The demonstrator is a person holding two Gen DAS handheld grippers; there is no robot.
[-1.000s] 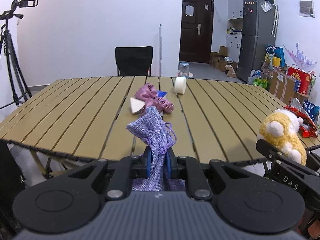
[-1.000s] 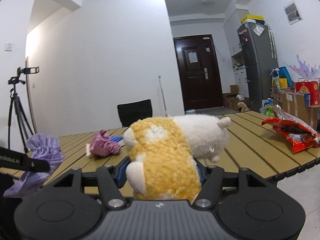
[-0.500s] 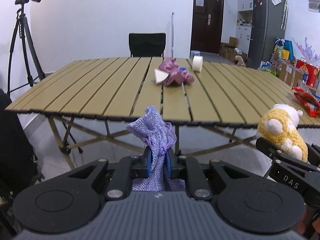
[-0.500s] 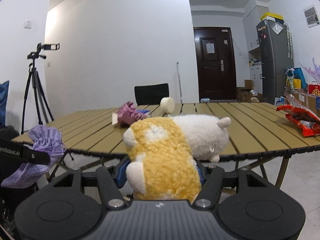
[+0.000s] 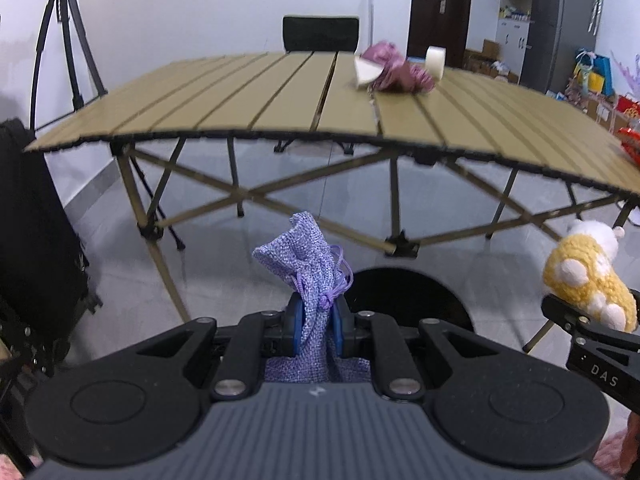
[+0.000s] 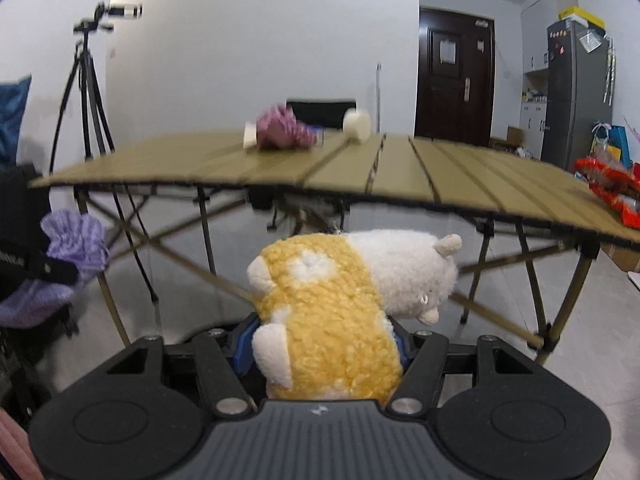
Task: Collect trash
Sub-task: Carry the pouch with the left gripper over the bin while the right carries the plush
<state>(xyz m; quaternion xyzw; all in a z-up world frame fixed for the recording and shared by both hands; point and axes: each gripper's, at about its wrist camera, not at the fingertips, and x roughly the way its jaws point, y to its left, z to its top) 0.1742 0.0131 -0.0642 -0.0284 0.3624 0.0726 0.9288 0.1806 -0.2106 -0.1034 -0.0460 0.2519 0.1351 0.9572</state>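
My left gripper (image 5: 318, 320) is shut on a purple woven drawstring pouch (image 5: 308, 264), whose top sticks up between the blue pads. My right gripper (image 6: 324, 340) is shut on a yellow and white plush toy (image 6: 340, 304), which bulges out above its pads. Both hang in front of the slatted table (image 5: 240, 96), lower than its top. In the left wrist view the plush toy (image 5: 588, 280) shows at the right. On the table lie a pink pouch (image 5: 396, 68), a white tape roll (image 5: 435, 62), a white scrap (image 5: 366, 74) and a red snack bag (image 6: 608, 188).
A dark round shape (image 5: 408, 300) sits on the floor just beyond the left gripper. The table's crossed legs (image 5: 240, 196) stand ahead. A tripod (image 6: 86, 92) and a black bulky object (image 5: 36, 232) are at the left; a black chair (image 5: 320, 34) is behind the table.
Both grippers have sunk from table-top height to below its front edge and drawn back from it. The table now sits high in both views. Both grips are unchanged.
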